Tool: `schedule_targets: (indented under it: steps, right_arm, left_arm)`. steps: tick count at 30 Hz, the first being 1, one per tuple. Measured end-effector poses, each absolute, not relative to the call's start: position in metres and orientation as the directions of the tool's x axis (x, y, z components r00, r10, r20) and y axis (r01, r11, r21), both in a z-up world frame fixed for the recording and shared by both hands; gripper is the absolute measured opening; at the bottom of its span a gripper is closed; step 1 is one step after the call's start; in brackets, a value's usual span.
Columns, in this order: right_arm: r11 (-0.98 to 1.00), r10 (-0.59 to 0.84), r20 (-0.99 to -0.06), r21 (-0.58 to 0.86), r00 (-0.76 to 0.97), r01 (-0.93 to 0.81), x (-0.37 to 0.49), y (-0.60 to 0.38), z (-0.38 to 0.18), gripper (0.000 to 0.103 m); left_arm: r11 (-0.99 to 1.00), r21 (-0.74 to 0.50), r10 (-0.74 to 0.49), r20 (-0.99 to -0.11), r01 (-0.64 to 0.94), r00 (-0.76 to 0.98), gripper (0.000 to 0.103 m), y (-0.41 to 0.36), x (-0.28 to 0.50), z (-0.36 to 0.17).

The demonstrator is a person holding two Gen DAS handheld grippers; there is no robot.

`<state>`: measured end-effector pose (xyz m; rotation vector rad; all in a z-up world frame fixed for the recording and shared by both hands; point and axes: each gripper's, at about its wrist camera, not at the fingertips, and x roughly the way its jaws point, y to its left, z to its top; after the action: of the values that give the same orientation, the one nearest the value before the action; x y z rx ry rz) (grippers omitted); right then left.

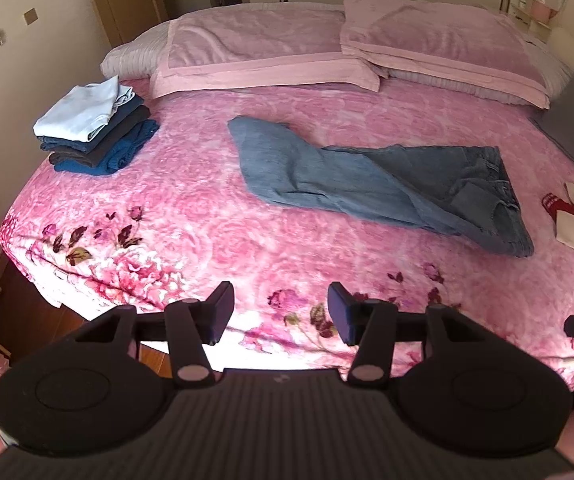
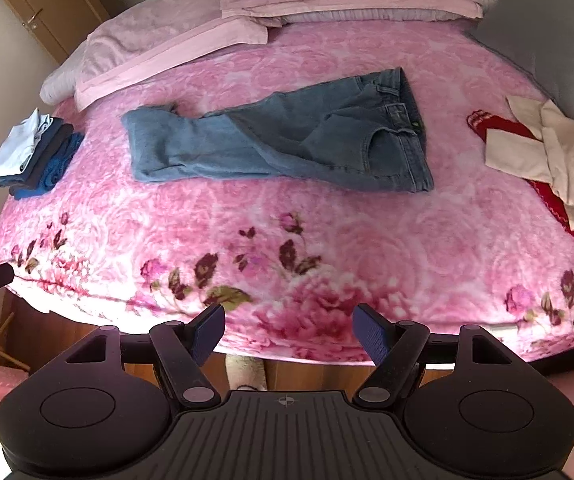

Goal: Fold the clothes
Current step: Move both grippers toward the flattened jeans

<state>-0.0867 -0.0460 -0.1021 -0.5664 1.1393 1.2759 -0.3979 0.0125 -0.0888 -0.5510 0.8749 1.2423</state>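
Setting: a bed point(image 1: 207, 208) covered by a pink floral blanket, with pink pillows point(image 1: 255, 56) at its head; both cameras look down on it from the foot end.
Jeans: a pair of blue jeans point(image 2: 271, 140) lies flat near the middle of the bed, sideways, waistband toward the right and legs toward the left. One leg crosses loosely over the other.
Folded stack: a neat pile of folded clothes point(image 1: 95, 128), pale blue on top and dark blue beneath, sits near the left edge of the bed, well apart from the jeans.
Unfolded heap: cream and red garments point(image 2: 547, 152) lie crumpled at the right edge, beside a grey cushion point(image 2: 547, 32).
Left gripper: the left gripper point(image 1: 281, 312) hovers over the foot edge of the bed, jaws apart and holding nothing.
Right gripper: the right gripper point(image 2: 289, 332) hangs over the same edge, also spread wide and empty, with blue pads showing.
Progress: judged from the layout, the jeans look like the next garment to fold, and neither gripper is near them.
Risk: the crossed legs could trap a twist inside the fold if they are not first straightened. The plush blanket might be pinched along with the denim. A one-sided pull would likely drag the jeans askew.
Hidden: the heap on the right is cut off by the frame edge, so its garments cannot be counted. How many pieces are in the stack is unclear. Something pale shows on the floor under the bed edge; it is too blurred to name.
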Motion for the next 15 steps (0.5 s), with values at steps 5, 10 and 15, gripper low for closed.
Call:
schedule_targets:
  steps: [5,10,15]
  right_arm:
    - [0.306,0.444,-0.893,0.233,-0.078,-0.923,-0.084,-0.019,-0.105,0.074]
    - [0.375,0.429,-0.903,0.216,-0.037,-0.901,-0.080,0.014,-0.109,0.074]
    - [0.446,0.427,-0.904,0.209,0.002,-0.870,-0.084,0.048,-0.106,0.074]
  left_arm:
    - [0.283,0.091,0.550,-0.831,-0.955,0.084,0.048,0.054,-0.403,-0.099]
    - [0.333,0.089,0.545,-0.830,-0.939,0.115,0.048,0.108,-0.398,-0.100]
    - [0.398,0.090,0.544,-0.825,-0.913,0.156,0.048,0.158,-0.391,-0.095]
